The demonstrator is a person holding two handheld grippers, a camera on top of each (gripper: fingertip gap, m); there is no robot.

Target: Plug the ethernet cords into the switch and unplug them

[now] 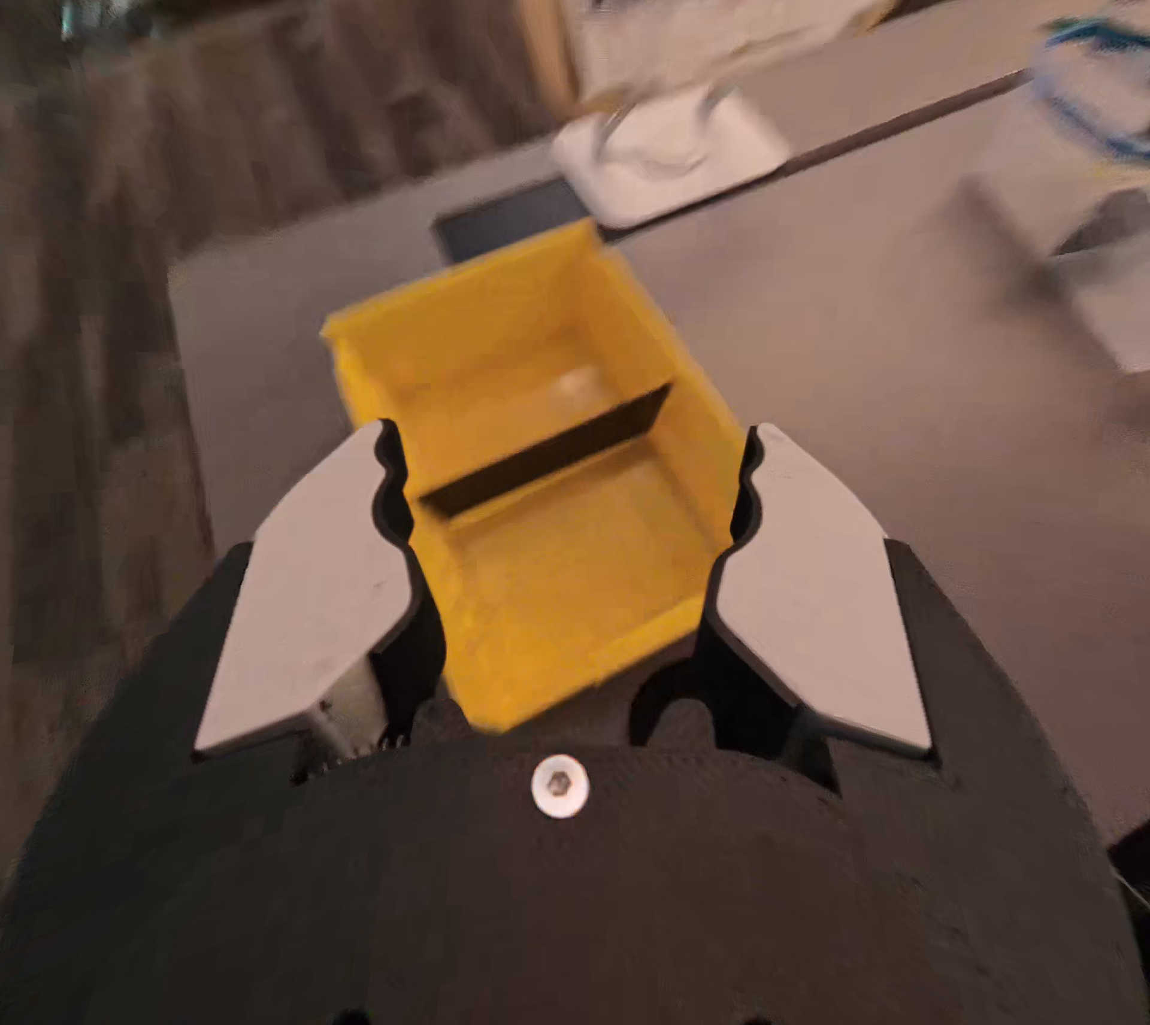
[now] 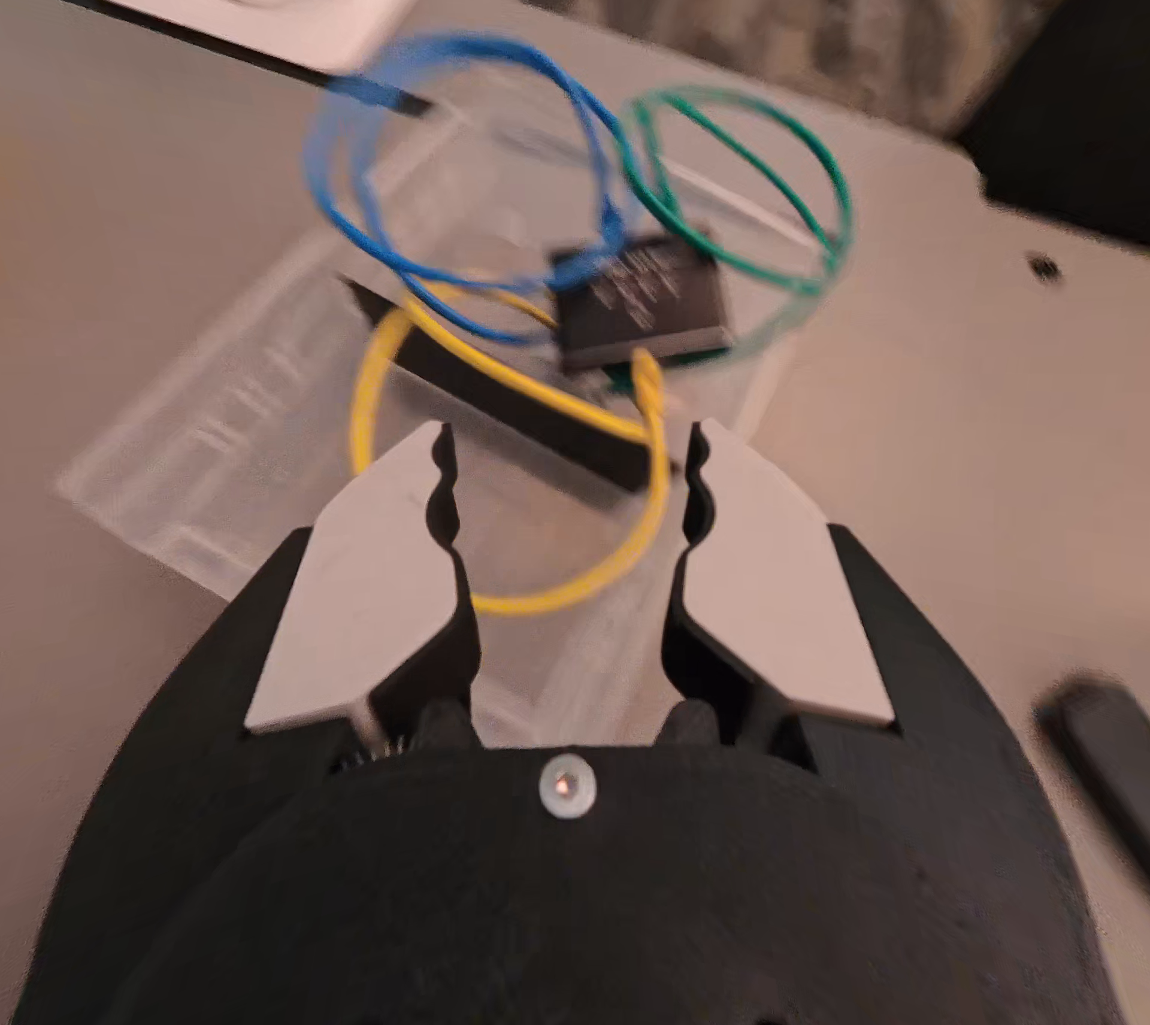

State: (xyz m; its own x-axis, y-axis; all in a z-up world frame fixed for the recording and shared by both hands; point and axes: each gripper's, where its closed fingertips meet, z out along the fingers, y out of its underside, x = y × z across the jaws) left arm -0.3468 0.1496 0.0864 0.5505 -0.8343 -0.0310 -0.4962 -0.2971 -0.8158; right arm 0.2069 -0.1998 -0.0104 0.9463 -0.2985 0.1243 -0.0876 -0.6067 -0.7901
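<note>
Because both views are smeared by motion, your first risk is to misjudge where a plug ends and a port begins, so slow down before you close on anything. Your right gripper [image 2: 569, 451] stands released, with nothing between its fingers, and it looks down on the switch [image 2: 641, 298], a small black box lying on a clear plastic tray [image 2: 186, 472] on the bench [image 2: 933, 435]. The blue cord [image 2: 348, 224] loops up behind and left of the switch, the green cord [image 2: 834, 174] loops to the right of the switch, and the yellow cord [image 2: 653, 472] curls in front of the switch, just beside your right fingertips. I judge that the long axis of the switch runs from lower left to upper right in this view, and its row of ports seems to face up and away from you; I cannot tell which cords are seated. If you pull a loop instead of a plug, the light switch may be dragged or tipped, and a latch may not release. Your left gripper [image 1: 569, 472] is also released and empty, well apart from the switch, above a yellow bin [image 1: 647, 323] with a dark divider.
</note>
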